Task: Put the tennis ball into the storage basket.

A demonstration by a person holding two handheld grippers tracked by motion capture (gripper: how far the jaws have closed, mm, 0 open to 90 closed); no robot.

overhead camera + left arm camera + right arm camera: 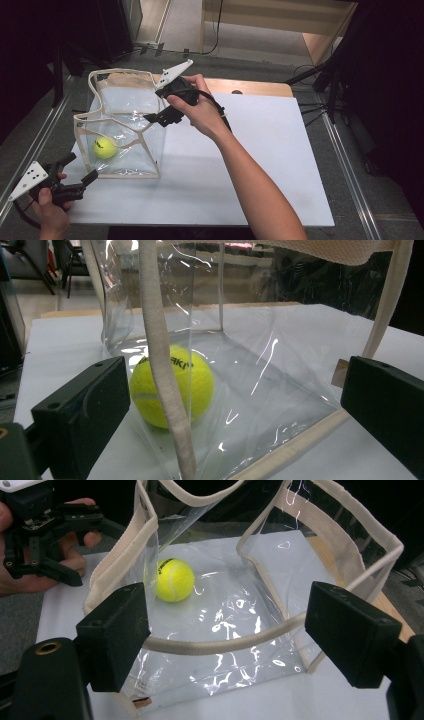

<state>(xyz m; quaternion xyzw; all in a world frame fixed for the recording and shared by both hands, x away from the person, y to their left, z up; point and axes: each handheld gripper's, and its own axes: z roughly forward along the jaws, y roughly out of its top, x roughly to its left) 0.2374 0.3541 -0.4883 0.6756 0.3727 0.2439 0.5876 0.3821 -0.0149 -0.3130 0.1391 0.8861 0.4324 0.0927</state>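
The right tool (152, 118) hovers at the rim of a clear bag (131, 102) on the white desk (260, 165), jaws apart around the beige trim without pressing it. A tennis ball (104, 148) lies inside the bag, near the open left tool (82, 167).

Premises present as a lab or test room: white sheet-covered surface (260, 165) on grey carpet, metal rails (345, 165) flanking it, dark equipment stands (340, 55), trailing cables (217, 30).
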